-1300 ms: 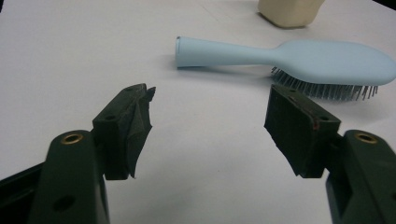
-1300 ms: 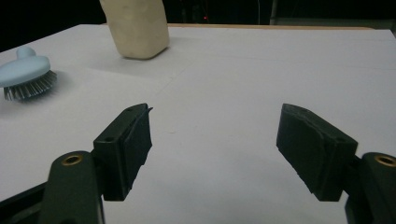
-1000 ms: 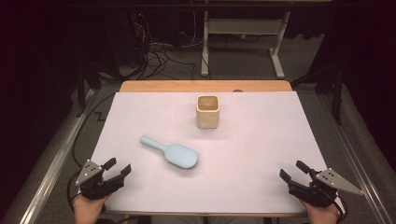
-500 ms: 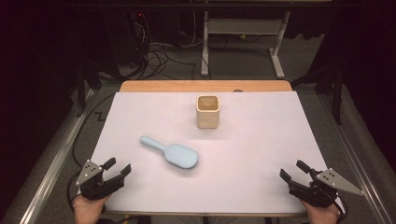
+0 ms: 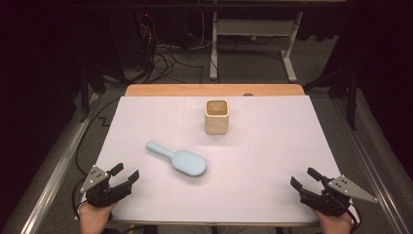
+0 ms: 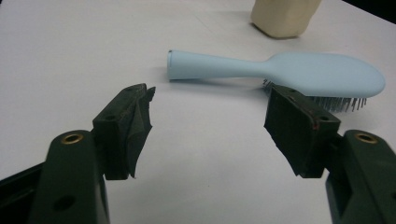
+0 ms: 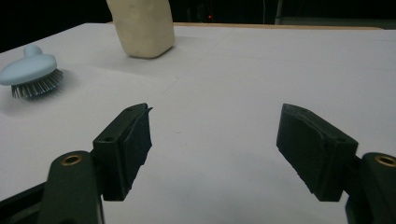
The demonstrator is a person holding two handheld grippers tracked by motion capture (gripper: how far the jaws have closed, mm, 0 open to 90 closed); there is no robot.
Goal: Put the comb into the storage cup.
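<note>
Evidently nothing is begun: left claw (image 5: 122, 177) and right claw (image 5: 305, 180) rest spread and empty at the desk (image 5: 272, 146) edge, hairbrush (image 5: 179, 159) and cup (image 5: 216, 116) untouched.

One raised view, two low gripper views.
The surface (image 5: 272, 161) is overlooked from above its near edge; the hairbrush (image 6: 299, 77) and cup (image 7: 142, 28) are seen low and close from opposite near corners.

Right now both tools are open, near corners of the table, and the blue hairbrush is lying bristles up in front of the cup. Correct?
Not quite: the hairbrush lies bristles down, smooth back up; the left gripper view shows the bristles against the sheet. The rest holds: left tool and right tool are open at the near corners, and the brush is in front of the cup.
</note>
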